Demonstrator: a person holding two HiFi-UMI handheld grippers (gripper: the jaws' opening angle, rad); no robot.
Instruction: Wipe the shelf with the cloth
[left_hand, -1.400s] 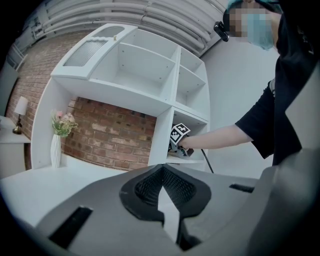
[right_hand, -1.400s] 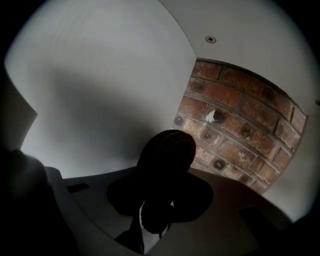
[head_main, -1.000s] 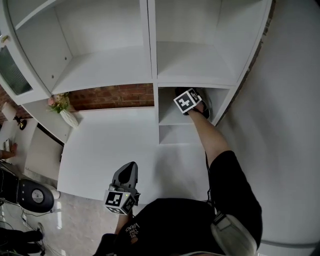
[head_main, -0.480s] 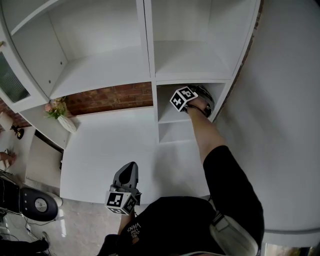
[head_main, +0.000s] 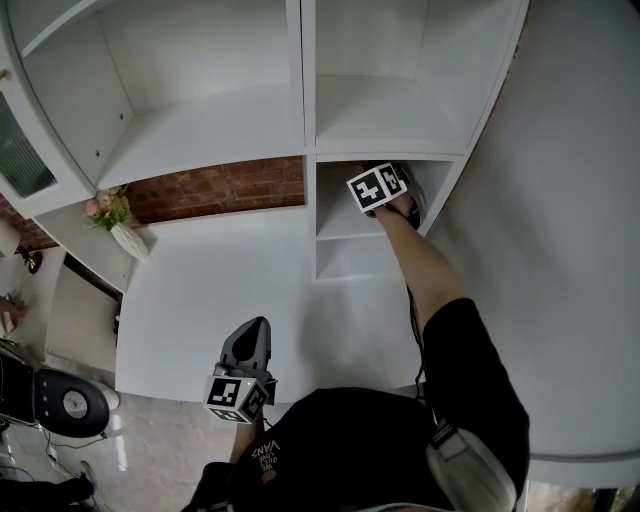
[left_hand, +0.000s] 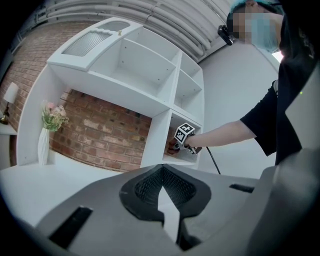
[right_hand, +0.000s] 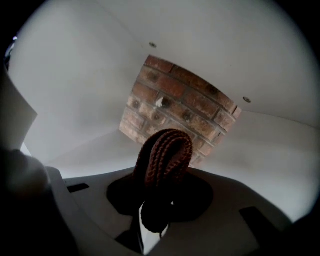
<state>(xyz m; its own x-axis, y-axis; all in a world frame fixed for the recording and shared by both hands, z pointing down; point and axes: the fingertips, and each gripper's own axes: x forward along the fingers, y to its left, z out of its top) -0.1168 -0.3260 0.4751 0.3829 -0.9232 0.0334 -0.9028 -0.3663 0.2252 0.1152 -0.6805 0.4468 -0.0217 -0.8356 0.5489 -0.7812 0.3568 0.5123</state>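
Two claws in use. Deep in shelf (head_main: 300, 120), lower-right cubby: right claw (right_hand: 160, 205), w/ arm (head_main: 425, 270) reaching in from the front. Clamped tight on cloth (right_hand: 165, 152): brown, ribbed knit, bunched into a loop that sticks up past the claw tips. Behind cloth, at back of that cubby: brick (right_hand: 180, 107), w/ plain white shelf walls on both sides. Can't tell whether cloth touches the shelf board.

From left gripper view, reddish bit of cloth just visible in same cubby, right beside marker cube (left_hand: 184, 133).

Well out in front of shelf, opposite its wide left bay: left claw (head_main: 252, 338), over near edge of white surface (head_main: 200, 290), pointed toward shelf. Tips together, nothing between them, only a thin slit lower down.

Below shelf's left end, on surface against the brick: white vase (head_main: 130, 240) w/ pink flowers (head_main: 110, 207), upright, well apart from both claws.
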